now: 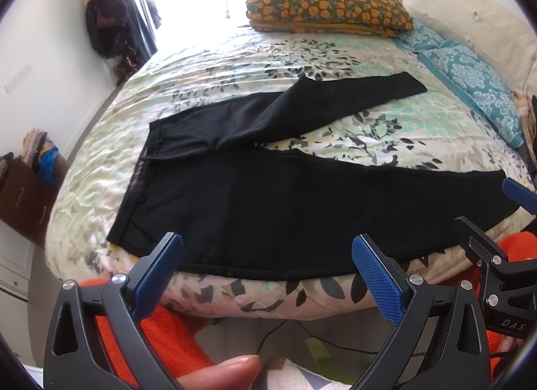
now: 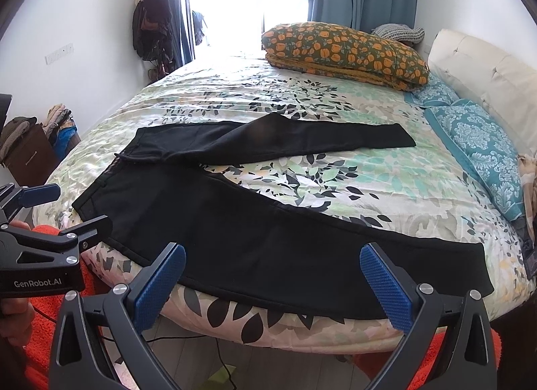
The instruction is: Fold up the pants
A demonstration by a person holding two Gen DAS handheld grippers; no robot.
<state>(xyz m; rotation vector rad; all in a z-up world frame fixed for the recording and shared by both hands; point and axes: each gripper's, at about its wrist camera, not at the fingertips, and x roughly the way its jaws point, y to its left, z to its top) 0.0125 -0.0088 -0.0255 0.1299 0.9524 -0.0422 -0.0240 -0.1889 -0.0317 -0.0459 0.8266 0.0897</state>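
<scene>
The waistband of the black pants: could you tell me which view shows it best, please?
The left wrist view: the waistband sits closer and larger, its striped lining visible. The right wrist view shows the same waistband smaller, off to the left.

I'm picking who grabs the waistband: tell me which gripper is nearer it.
Left. The left gripper hovers open off the bed edge just right of the waistband; the right gripper, also open, sits farther along the near leg.

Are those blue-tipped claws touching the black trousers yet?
Apart. In the right wrist view, the right gripper is wide open short of the trousers, bedspread showing under its fingertips. The left gripper hangs open likewise in its own view.
</scene>
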